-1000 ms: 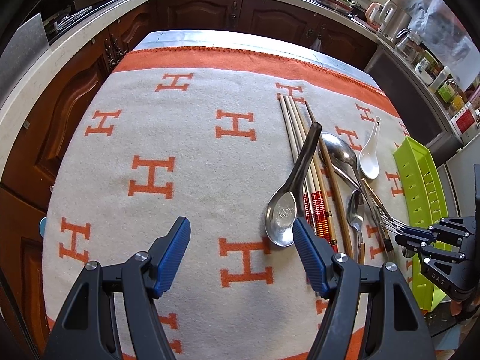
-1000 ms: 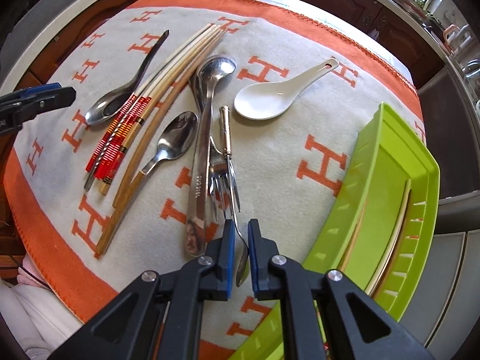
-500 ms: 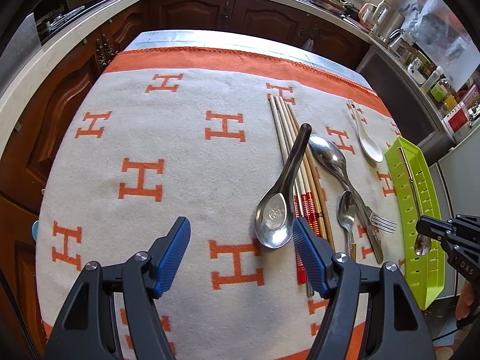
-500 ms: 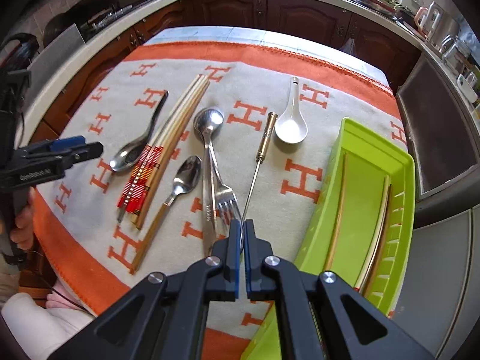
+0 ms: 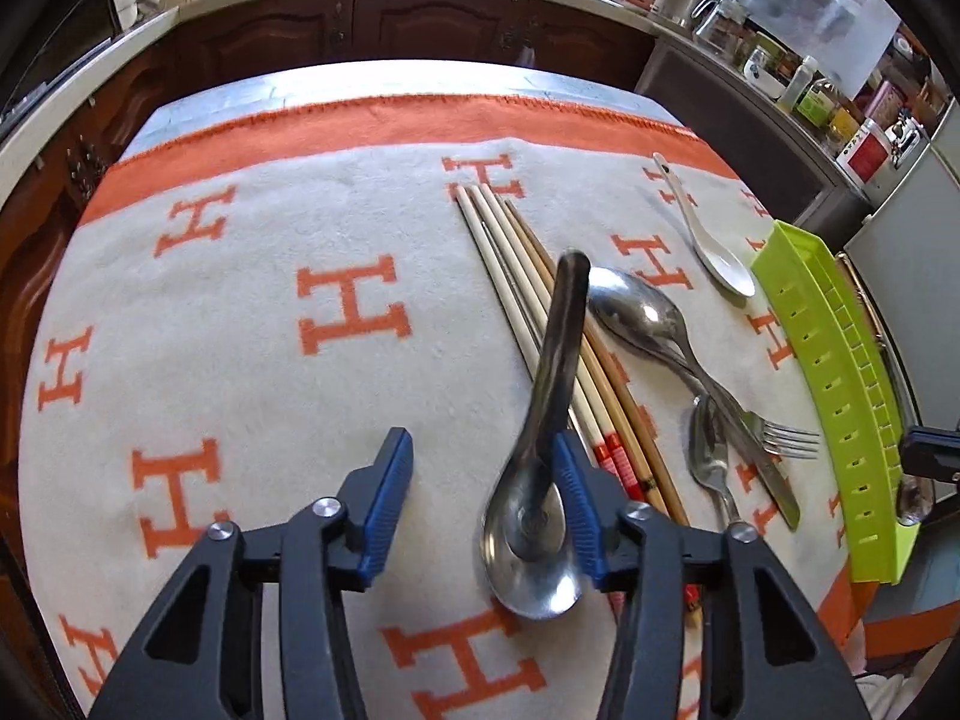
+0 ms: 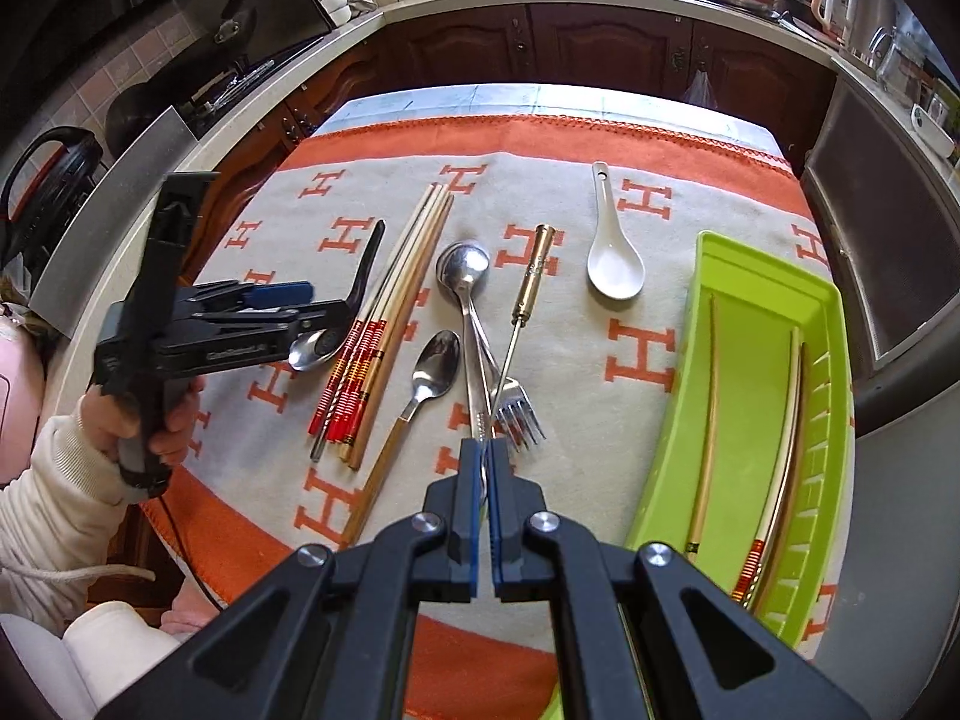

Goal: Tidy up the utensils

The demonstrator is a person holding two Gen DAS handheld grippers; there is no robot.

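The right gripper (image 6: 483, 468) is clenched on a thin metal handle, apparently a spoon (image 5: 915, 501) lifted off the blanket (image 5: 240, 312) near its right edge, just beside the green tray (image 6: 750, 360). The left gripper (image 5: 480, 480) is closing around the dark-handled ladle spoon (image 5: 534, 516) by the blanket's front edge; only 1 pad touches its neck, the other is still apart. To do this well, the left jaws should centre on the narrow neck, not the slick bowl, and lift clear of the chopsticks (image 5: 540, 312) that the handle crosses. The right load should go lengthwise into the tray, beside the 2 chopsticks (image 6: 780, 420) already there. Still on the blanket: 2 spoons (image 6: 465, 276), a fork (image 6: 516, 414), a white spoon (image 6: 615, 258). Readable writing: only the blanket's repeated orange "H"; the left gripper's side lettering is too small to read.
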